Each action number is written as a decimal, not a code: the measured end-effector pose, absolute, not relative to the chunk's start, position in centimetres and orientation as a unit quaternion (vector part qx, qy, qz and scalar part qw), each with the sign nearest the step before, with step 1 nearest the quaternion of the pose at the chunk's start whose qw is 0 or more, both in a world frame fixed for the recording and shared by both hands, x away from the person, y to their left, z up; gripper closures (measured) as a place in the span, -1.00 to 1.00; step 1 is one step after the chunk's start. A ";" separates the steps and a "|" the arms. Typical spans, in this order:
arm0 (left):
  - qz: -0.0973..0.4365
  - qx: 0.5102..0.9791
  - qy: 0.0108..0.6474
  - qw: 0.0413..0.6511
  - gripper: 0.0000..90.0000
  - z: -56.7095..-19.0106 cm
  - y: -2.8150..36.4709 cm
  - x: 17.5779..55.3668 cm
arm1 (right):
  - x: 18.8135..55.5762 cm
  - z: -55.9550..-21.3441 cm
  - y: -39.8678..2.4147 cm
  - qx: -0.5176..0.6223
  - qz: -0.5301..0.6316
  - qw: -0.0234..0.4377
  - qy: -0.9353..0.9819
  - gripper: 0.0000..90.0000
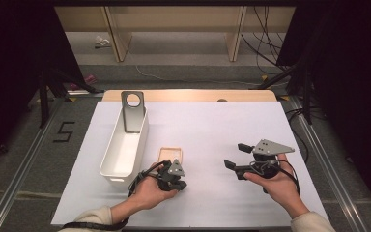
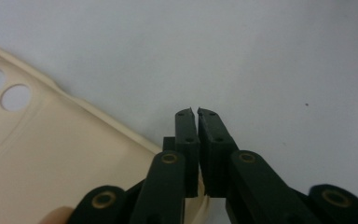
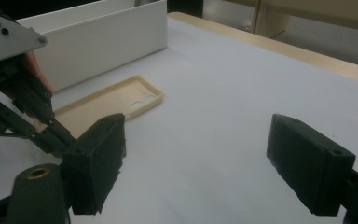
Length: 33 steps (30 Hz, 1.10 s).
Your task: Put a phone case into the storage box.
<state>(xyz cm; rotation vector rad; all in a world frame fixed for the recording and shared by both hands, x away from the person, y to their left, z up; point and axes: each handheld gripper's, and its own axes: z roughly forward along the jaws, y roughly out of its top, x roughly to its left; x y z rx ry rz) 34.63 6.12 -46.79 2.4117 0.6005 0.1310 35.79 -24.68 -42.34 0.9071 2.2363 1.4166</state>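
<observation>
Case touching L gripper.

Beside my left claw lies one cream phone case. Just beyond it to that claw's left stands one white bin. My two claws count left and right.

A white sheet covers the wooden surface. Grey floor surrounds it, marked with a black "5". Pale wooden shelving stands behind, flanked by dark curtains.
</observation>
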 end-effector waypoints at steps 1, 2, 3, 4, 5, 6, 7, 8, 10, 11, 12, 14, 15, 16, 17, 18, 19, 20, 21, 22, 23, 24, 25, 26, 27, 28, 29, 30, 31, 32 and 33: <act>0.053 0.919 0.219 0.323 0.77 -46.3 6.2 34.6 | 35.8 -42.4 -24.7 0.320 0.499 0.171 0.787 -0.55; 0.059 0.919 0.210 0.329 0.70 -45.6 6.3 34.5 | 35.8 -42.4 -24.7 0.320 0.499 0.170 0.787 -0.55; 0.059 0.918 0.207 0.332 0.61 -45.0 6.4 34.4 | 35.9 -42.4 -24.7 0.319 0.499 0.170 0.787 -0.55; 0.059 0.921 0.198 0.329 0.50 -44.4 6.6 34.4 | 35.9 -42.4 -24.7 0.319 0.499 0.170 0.787 -0.55; 0.061 0.924 0.190 0.326 0.38 -43.8 6.7 34.3 | 35.8 -42.4 -24.7 0.319 0.499 0.170 0.788 -0.55; 0.067 0.928 0.182 0.319 0.28 -43.4 6.8 34.2 | 35.8 -42.4 -24.7 0.319 0.498 0.170 0.788 -0.55; 0.073 0.933 0.173 0.308 0.16 -43.0 6.8 34.1 | 35.8 -42.4 -24.6 0.319 0.498 0.170 0.789 -0.55; 0.080 0.940 0.158 0.292 0.05 -42.7 6.9 33.9 | 35.8 -42.4 -24.6 0.319 0.498 0.169 0.789 -0.55; 0.105 0.952 0.118 0.261 -0.15 -42.3 6.8 33.6 | 35.8 -42.4 -24.6 0.319 0.497 0.169 0.789 -0.55; 0.119 0.959 0.094 0.240 -0.24 -42.1 6.7 33.4 | 35.8 -42.4 -24.6 0.319 0.497 0.169 0.789 -0.55; 0.124 0.961 0.088 0.231 -0.31 -42.0 6.6 33.3 | 35.8 -42.4 -24.6 0.319 0.497 0.170 0.789 -0.55; 0.122 0.964 0.079 0.221 -0.40 -42.1 6.6 33.4 | 35.8 -42.4 -24.6 0.319 0.497 0.169 0.789 -0.55; 0.129 0.966 0.073 0.211 -0.43 -42.2 6.6 33.5 | 35.8 -42.4 -24.6 0.319 0.497 0.169 0.789 -0.55; 0.135 0.967 0.069 0.205 -0.46 -42.3 6.6 33.6 | 35.8 -42.4 -24.6 0.319 0.497 0.169 0.789 -0.55; 0.140 0.969 0.065 0.195 -0.47 -42.4 6.6 33.7 | 35.8 -42.4 -24.6 0.319 0.497 0.169 0.789 -0.55; 0.142 0.970 0.060 0.185 -0.49 -42.6 6.7 33.8 | 35.8 -42.4 -24.6 0.319 0.497 0.169 0.789 -0.55; 0.141 0.971 0.060 0.182 -0.51 -42.8 6.7 33.8 | 35.8 -42.4 -24.6 0.319 0.497 0.169 0.789 -0.55; 0.140 0.972 0.059 0.179 -0.52 -43.0 6.7 33.9 | 35.8 -42.4 -24.6 0.319 0.497 0.169 0.789 -0.55; 0.139 0.973 0.058 0.177 -0.52 -43.1 6.8 34.0 | 35.8 -42.4 -24.6 0.320 0.497 0.168 0.789 -0.55; 0.138 0.973 0.058 0.177 -0.52 -43.2 6.8 34.0 | 35.8 -42.4 -24.6 0.320 0.497 0.169 0.789 -0.55; 0.138 0.973 0.058 0.177 -0.52 -43.3 6.8 34.0 | 35.8 -42.4 -24.6 0.320 0.497 0.169 0.789 -0.55; 0.137 0.973 0.058 0.176 -0.52 -43.3 6.8 34.1 | 35.8 -42.4 -24.6 0.319 0.497 0.169 0.789 -0.55; 0.137 0.973 0.058 0.175 -0.51 -43.3 6.9 34.2 | 35.8 -42.4 -24.6 0.319 0.497 0.169 0.789 -0.55; 0.137 0.973 0.058 0.175 -0.51 -43.4 6.9 34.2 | 35.8 -42.4 -24.6 0.319 0.497 0.169 0.789 -0.55; 0.137 0.973 0.059 0.175 -0.51 -43.4 7.0 34.2 | 35.8 -42.4 -24.6 0.319 0.497 0.169 0.789 -0.55; 0.137 0.973 0.060 0.177 -0.51 -43.4 7.0 34.3 | 35.8 -42.4 -24.6 0.319 0.497 0.169 0.789 -0.55; 0.136 0.973 0.060 0.177 -0.51 -43.4 7.0 34.3 | 35.8 -42.4 -24.6 0.319 0.498 0.169 0.789 -0.55; 0.136 0.973 0.061 0.178 -0.51 -43.4 7.1 34.3 | 35.8 -42.4 -24.6 0.319 0.497 0.169 0.789 -0.55; 0.136 0.972 0.061 0.179 -0.51 -43.4 7.1 34.4 | 35.8 -42.4 -24.6 0.319 0.497 0.169 0.789 -0.55; 0.136 0.972 0.062 0.181 -0.51 -43.3 7.2 34.4 | 35.8 -42.4 -24.6 0.319 0.497 0.169 0.789 -0.55; 0.135 0.972 0.063 0.183 -0.52 -43.3 7.2 34.4 | 35.8 -42.4 -24.6 0.319 0.497 0.169 0.789 -0.55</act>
